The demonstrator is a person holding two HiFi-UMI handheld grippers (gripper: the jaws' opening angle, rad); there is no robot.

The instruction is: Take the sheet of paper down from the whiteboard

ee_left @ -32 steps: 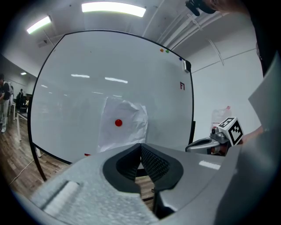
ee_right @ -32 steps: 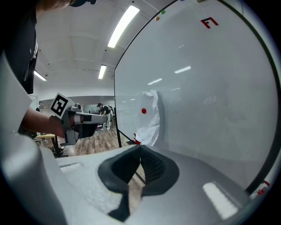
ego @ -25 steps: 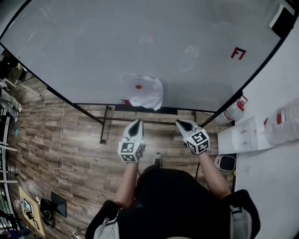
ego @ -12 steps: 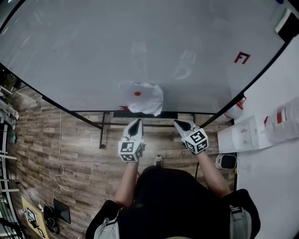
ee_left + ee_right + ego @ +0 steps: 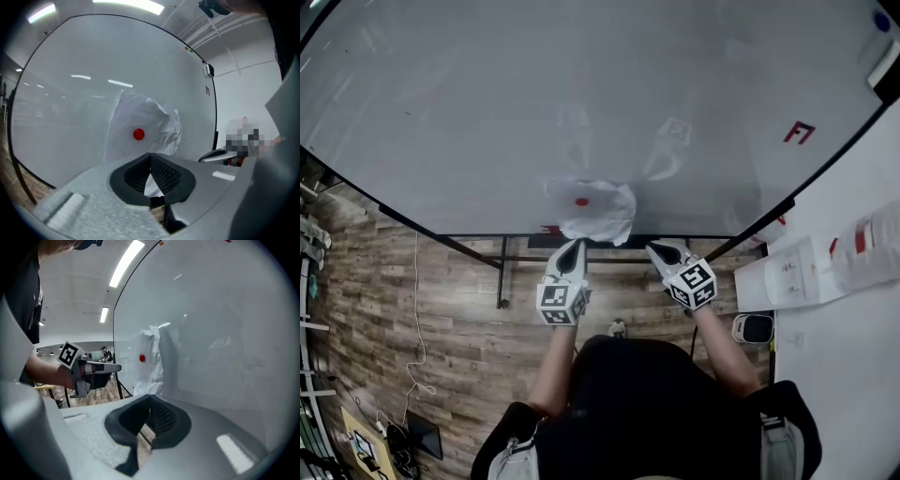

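Note:
A crumpled white sheet of paper (image 5: 598,214) hangs low on the whiteboard (image 5: 487,112), pinned by a round red magnet (image 5: 581,201). My left gripper (image 5: 574,247) is shut and empty, its tip just short of the sheet's lower edge. In the left gripper view the paper (image 5: 150,122) and magnet (image 5: 138,134) lie straight ahead above the jaws. My right gripper (image 5: 660,251) is shut and empty, to the right of the sheet and close to the board. The right gripper view shows the paper (image 5: 151,364) edge-on, with the left gripper (image 5: 101,367) beyond it.
The whiteboard stands on a black frame (image 5: 503,272) over a wood floor (image 5: 422,319). A white table (image 5: 787,272) with a bottle (image 5: 872,234) is at the right. A red mark (image 5: 799,133) is on the board's right part. A cable (image 5: 414,309) trails on the floor at left.
Both grippers have moved closer to the whiteboard. The left tip now sits right under the sheet's bottom edge. Both stay shut.

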